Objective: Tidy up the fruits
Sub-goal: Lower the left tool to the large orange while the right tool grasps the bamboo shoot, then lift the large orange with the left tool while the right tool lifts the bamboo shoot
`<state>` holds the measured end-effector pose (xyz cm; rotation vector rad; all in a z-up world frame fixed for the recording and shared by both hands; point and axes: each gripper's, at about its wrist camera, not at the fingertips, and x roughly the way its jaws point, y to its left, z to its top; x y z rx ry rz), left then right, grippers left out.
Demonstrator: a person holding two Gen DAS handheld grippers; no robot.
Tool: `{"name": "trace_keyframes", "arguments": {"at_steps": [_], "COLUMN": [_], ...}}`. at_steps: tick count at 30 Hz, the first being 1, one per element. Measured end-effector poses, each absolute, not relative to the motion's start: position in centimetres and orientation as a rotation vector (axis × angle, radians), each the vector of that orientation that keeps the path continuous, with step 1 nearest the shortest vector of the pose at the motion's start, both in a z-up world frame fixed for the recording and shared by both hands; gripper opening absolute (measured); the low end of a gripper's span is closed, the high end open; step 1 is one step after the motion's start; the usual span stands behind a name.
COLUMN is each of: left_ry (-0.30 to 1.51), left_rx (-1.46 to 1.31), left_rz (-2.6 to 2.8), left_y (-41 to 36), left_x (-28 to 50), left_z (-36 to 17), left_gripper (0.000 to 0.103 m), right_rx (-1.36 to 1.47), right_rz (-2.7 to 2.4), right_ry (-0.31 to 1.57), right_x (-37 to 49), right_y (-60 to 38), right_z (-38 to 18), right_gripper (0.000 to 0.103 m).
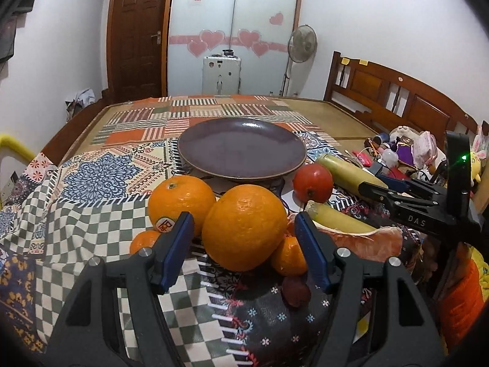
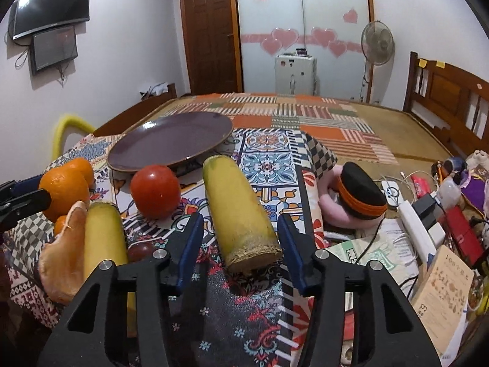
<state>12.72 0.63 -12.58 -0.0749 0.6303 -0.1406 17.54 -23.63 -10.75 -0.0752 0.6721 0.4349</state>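
My left gripper [image 1: 244, 223] is open, its blue pads either side of a large orange [image 1: 244, 226] without touching it. A second orange with a sticker [image 1: 180, 202] lies behind-left, small mandarins [image 1: 288, 255] beside them. A red tomato [image 1: 312, 182] and an empty dark purple plate [image 1: 241, 153] sit beyond. My right gripper [image 2: 241, 226] is open around the cut end of a yellow-green stalk piece [image 2: 238, 211]. A second stalk piece [image 2: 104, 238], a pomelo segment [image 2: 65, 244] and the tomato [image 2: 155, 191] lie to its left.
The fruit lies on a patchwork cloth [image 1: 101, 214] over a bed. A pink plush with black-orange cap [image 2: 357, 195], cables, a power strip [image 2: 418, 232] and a book [image 2: 443, 290] crowd the right. A small dark red fruit [image 1: 295, 290] lies near the left gripper.
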Motion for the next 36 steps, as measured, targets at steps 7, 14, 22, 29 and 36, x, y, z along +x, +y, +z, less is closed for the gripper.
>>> {"name": "trace_keyframes", "arguments": {"at_steps": [7,14,22,29,36], "left_ry": [0.643,0.636,0.669,0.688,0.66], "left_rx": [-0.095,-0.087,-0.117,-0.108,-0.065], "left_rz": [-0.138,-0.133,-0.13,-0.103,-0.075], "left_y": [0.6,0.6,0.9,0.3,-0.4], "left_x": [13.5,13.4,13.7,14.5,14.5], "left_z": [-13.2,-13.3,-13.2,-13.9,-14.0], "left_gripper": [0.063,0.062,0.063,0.066,0.065], "right_rx": [-0.042,-0.051,-0.07,-0.083,-0.098], "right_rz": [0.458,0.443,0.438,0.457,0.476], "right_ry": [0.704,0.699,0.712,0.69,0.724], "right_x": [17.7,16.5,14.7,15.2,17.3], "right_y": [-23.8,-24.0,-24.9,-24.8,-23.9], "right_z": [-11.2,-10.9,-10.6,-9.7,-10.5], "right_gripper": [0.038,0.037,0.037,0.037,0.037]}}
